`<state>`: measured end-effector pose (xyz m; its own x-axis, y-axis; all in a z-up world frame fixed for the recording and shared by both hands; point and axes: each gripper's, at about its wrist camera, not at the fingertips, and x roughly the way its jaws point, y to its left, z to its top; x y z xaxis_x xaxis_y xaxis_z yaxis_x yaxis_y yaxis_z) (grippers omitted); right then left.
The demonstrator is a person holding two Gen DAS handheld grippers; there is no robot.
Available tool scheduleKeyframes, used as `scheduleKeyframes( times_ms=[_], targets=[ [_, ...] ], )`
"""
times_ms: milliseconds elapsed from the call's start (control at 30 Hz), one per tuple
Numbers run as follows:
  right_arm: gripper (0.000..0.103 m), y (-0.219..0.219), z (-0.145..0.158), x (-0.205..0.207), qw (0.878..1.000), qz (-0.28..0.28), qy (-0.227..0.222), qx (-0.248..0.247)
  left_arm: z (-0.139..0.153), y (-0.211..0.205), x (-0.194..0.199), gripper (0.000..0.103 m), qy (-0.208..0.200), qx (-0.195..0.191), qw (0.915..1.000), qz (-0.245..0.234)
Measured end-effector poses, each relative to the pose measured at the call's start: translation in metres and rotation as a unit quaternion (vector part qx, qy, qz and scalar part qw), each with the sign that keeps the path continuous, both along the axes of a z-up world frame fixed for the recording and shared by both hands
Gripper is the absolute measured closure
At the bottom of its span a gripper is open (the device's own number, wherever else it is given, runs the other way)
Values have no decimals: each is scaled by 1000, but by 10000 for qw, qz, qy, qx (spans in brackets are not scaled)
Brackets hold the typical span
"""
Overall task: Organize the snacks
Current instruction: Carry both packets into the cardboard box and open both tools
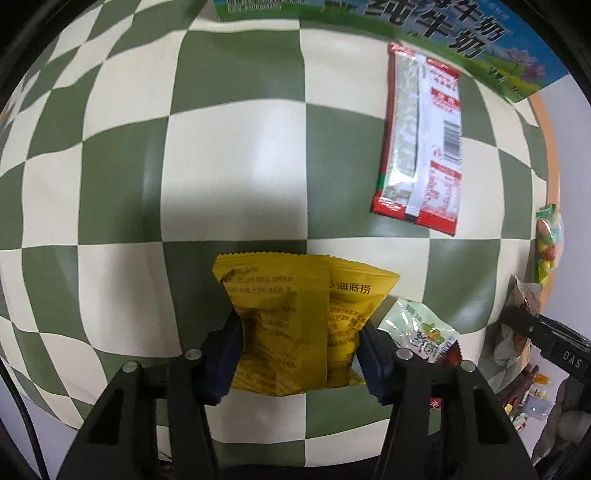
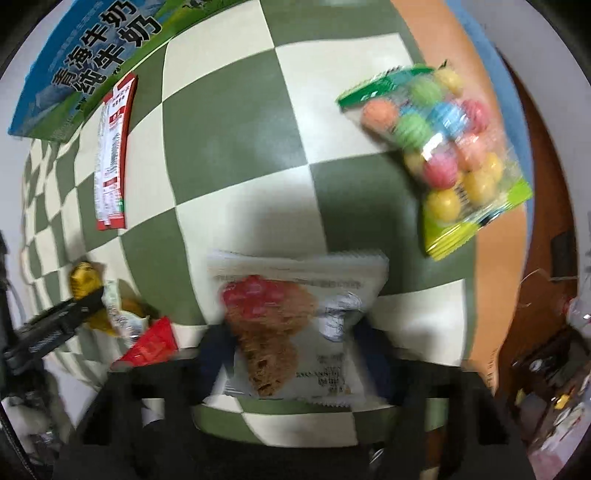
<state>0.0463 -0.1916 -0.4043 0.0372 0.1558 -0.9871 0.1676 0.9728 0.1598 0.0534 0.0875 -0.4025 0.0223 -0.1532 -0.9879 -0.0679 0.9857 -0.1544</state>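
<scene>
Two yellow snack packets [image 1: 280, 295] lie side by side between the fingers of my left gripper [image 1: 299, 343]. The dark blue pads pinch them in at the waist, so the gripper is shut on them above the green and cream chequered cloth [image 1: 229, 155]. In the blurred right wrist view, my right gripper [image 2: 295, 350] is shut on a white packet [image 2: 303, 280] printed with a brown cake and red fruit. The packet's sides are squeezed between the pads. The left gripper's finger [image 2: 59, 325] shows at that view's left edge, beside a yellow packet [image 2: 85, 284].
A long red and white packet [image 1: 421, 140] lies beside a blue and green milk box [image 1: 461, 33]. A clear bag of coloured candy balls [image 2: 450, 147] rests at the cloth's right edge. A pale green packet [image 1: 421, 328] and a red packet [image 2: 151, 343] lie close to the left gripper.
</scene>
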Motion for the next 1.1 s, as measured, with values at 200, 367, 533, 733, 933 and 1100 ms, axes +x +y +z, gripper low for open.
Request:
scheduleKeyframes(
  times_ms=[200,367,533,733,933,1100],
  targets=[
    [52,-20,38,-5,9991,-162,-311,241,39,6,-1,50,-249,-206,9992,229],
    [52,-22,98,11,9943,-90,-839,648,100,15,18,50,-720,-560,9952,343],
    [52,-14,177,46,9845,185,-1507,875,168,18,70,50,-1322,-867,9871,256],
    [52,18,239,123,9742,571,-2140,442,198,16,147,50,-1580,-625,9852,242],
    [52,26,250,205,9725,806,-2181,-159,183,17,218,50,-1173,-371,9923,172],
    [52,30,219,247,9774,878,-1876,-417,156,20,252,50,-811,-169,9963,236]
  ],
)
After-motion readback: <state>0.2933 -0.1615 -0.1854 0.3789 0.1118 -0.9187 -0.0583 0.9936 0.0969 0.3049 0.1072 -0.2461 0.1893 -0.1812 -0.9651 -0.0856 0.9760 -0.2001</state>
